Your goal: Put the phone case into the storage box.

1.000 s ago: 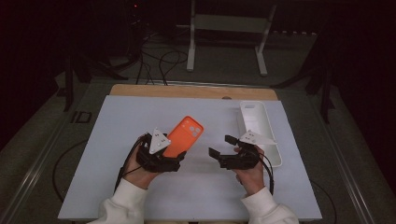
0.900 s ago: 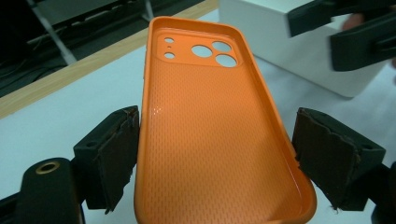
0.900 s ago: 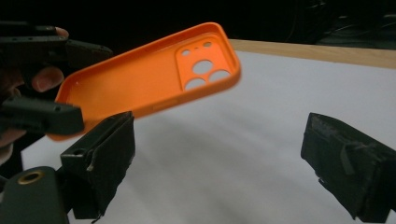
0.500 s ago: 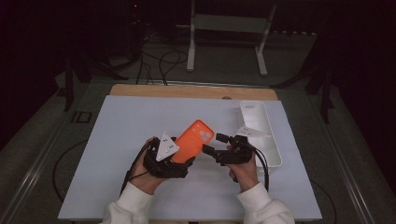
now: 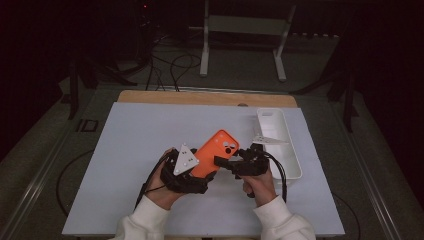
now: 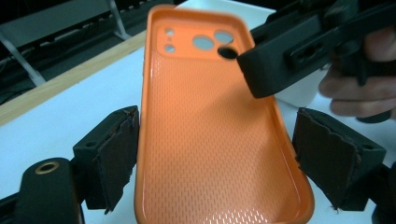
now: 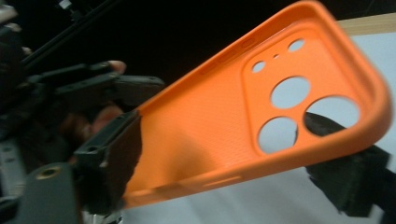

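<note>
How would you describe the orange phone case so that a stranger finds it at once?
Start at the pale table. Near its front edge, two hands hold black tools; the phone case is raised between them. It is the only bright orange thing, unlike the white tray beside it.

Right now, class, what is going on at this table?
A person works at a white table with a gripper in each hand. The left gripper holds an empty orange phone case up off the table, its jaws on the case's long sides. The right gripper has come in from the side; its jaws have just been closing around the camera-cutout end. A white tray sits to the right.
</note>
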Demonstrator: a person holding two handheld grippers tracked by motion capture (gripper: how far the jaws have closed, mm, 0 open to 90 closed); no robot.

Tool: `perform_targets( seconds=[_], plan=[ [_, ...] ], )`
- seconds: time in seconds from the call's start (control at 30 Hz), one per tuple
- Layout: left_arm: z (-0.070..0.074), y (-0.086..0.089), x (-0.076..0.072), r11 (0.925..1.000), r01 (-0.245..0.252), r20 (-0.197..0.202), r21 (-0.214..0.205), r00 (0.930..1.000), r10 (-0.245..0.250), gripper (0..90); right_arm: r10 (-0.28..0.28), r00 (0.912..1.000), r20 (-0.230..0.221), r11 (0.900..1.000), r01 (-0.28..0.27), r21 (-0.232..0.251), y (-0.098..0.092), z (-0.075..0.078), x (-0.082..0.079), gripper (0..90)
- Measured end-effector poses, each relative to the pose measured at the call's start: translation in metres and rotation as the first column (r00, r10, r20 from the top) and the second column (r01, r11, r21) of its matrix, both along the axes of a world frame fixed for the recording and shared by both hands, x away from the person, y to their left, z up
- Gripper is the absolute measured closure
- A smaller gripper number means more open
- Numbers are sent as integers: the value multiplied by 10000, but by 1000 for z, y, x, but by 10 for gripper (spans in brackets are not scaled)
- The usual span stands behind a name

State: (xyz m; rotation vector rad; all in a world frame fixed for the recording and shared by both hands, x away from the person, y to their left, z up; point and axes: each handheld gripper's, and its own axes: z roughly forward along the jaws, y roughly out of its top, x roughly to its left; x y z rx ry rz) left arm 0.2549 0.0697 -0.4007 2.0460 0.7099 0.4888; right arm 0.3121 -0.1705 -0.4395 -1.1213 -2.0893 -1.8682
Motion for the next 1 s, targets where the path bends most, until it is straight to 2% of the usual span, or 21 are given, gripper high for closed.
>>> perform_targets(
  seconds=[0.1,0.23,0.4,0.47,0.53,0.67,0.73,0.77,1.0],
  plan=[
    [-4,-2,1,9999,74,-115,145,9999,-72,169,256,9996,-141,9995,-254,165,1,4,-1,363],
    [-9,-4,2,9996,89,-224,254,9997,-83,169,326,9987,-384,9995,-327,-4,8,11,-3,486],
    [-11,-2,2,9994,87,-305,321,9995,-78,169,-68,9975,-706,9992,40,-400,12,15,-4,674],
    [-12,-1,2,9993,118,-352,354,9993,-106,170,-73,9966,-816,9996,52,-264,11,16,-4,788],
    [-14,-2,3,9991,124,-421,400,9991,-107,169,40,9964,-847,9999,-54,-163,12,16,-4,799],
    [-17,-3,4,9988,82,-512,489,9987,-57,163,-253,9963,-826,9983,207,-553,15,16,-6,829],
    [-16,-3,4,9988,33,-551,489,9985,-6,163,-431,9947,-938,9976,377,-588,14,15,-6,843],
    [-16,-2,5,9989,47,-608,459,9981,-19,217,-474,9941,-972,9976,422,-542,14,14,-6,850],
    [-17,-1,7,9993,-14,-758,380,9971,43,173,-664,9964,-530,9954,625,-727,14,19,-9,855]
  ],
)
